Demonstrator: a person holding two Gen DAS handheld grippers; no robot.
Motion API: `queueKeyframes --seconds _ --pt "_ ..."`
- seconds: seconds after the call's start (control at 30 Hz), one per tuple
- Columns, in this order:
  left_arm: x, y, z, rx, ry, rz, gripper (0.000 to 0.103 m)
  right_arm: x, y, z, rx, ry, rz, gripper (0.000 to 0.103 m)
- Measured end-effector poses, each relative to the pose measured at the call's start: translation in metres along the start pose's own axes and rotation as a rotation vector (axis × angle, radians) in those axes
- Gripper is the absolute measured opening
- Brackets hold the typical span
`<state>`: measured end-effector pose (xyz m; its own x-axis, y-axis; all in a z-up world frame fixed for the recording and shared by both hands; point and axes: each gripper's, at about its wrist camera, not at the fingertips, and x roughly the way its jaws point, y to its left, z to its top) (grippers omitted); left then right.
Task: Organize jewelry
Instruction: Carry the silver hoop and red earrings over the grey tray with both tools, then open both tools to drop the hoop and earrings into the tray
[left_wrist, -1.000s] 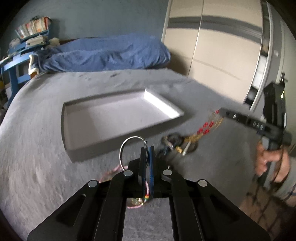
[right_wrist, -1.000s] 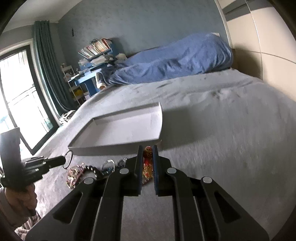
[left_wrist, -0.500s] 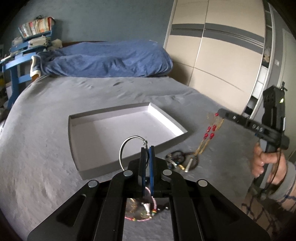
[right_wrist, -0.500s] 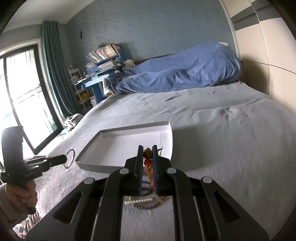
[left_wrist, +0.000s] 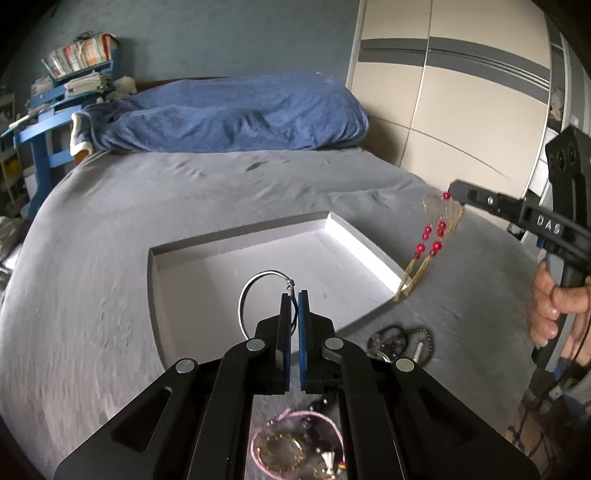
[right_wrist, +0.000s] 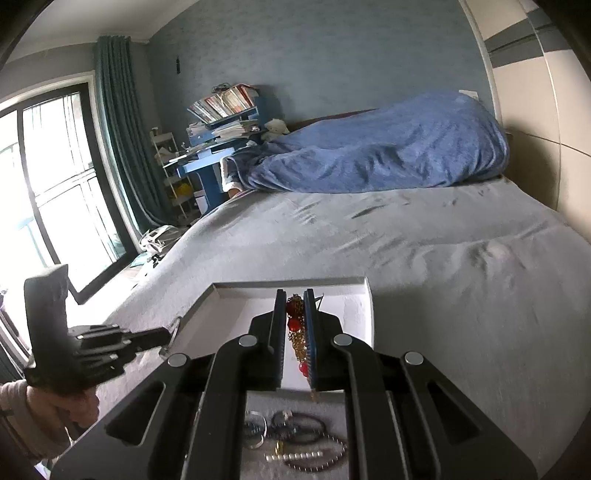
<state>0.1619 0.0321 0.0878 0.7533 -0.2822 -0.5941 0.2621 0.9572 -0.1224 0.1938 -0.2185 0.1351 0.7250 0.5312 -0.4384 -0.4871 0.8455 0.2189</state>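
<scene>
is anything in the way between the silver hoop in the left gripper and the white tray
Nothing visible is. The left gripper holds the thin silver wire hoop over the shallow white tray, whose floor below looks bare. The gold chain with red beads hangs from the right gripper near the tray's right rim, off to the side.

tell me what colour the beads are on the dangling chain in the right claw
Red round beads on a thin gold chain; clearest in the left wrist view.

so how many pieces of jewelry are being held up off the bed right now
2. A silver wire hoop is pinched in the left gripper over the white tray. A gold chain with red beads hangs from the right gripper above the tray's right edge. More pieces lie on the bed.
</scene>
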Motion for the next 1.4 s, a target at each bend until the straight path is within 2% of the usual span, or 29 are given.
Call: queueKeyframes --seconds 0.27,0.53,0.83,0.93,0.97,1.03,1.1,1.17,1.23,1.3,1.4 --pt "0.022 0.006 0.006 -0.014 0.030 0.015 0.004 0.030 0.001 0.008 -0.009 0.050 -0.008 0.009" --pt "0.052 0.014 -0.008 -0.030 0.107 0.030 0.004 0.072 -0.007 -0.024 0.012 0.185 -0.028 0.009" --pt "0.071 0.018 -0.021 -0.032 0.167 0.033 0.004 0.098 -0.013 -0.047 0.032 0.278 -0.039 0.009" --pt "0.073 0.016 -0.023 -0.024 0.177 0.045 0.014 0.101 -0.012 -0.053 0.023 0.295 -0.049 0.010" --pt "0.072 0.016 -0.024 -0.021 0.176 0.055 0.021 0.102 -0.012 -0.054 0.023 0.301 -0.053 0.011" --pt "0.071 0.015 -0.024 -0.023 0.170 0.057 0.029 0.100 -0.013 -0.057 0.026 0.300 -0.053 0.021" --pt "0.067 0.014 -0.024 -0.030 0.158 0.065 0.052 0.095 -0.014 -0.058 0.031 0.284 -0.043 0.040" --pt "0.060 0.012 -0.025 -0.029 0.134 0.062 0.061 0.088 -0.014 -0.060 0.033 0.267 -0.037 0.044" --pt "0.053 0.011 -0.026 -0.031 0.117 0.062 0.066 0.081 -0.016 -0.062 0.033 0.256 -0.036 0.046" --pt "0.045 0.009 -0.028 -0.034 0.097 0.063 0.073 0.073 -0.018 -0.066 0.039 0.239 -0.035 0.053" --pt "0.034 0.006 -0.031 -0.034 0.070 0.062 0.077 0.059 -0.023 -0.071 0.055 0.218 -0.036 0.060"
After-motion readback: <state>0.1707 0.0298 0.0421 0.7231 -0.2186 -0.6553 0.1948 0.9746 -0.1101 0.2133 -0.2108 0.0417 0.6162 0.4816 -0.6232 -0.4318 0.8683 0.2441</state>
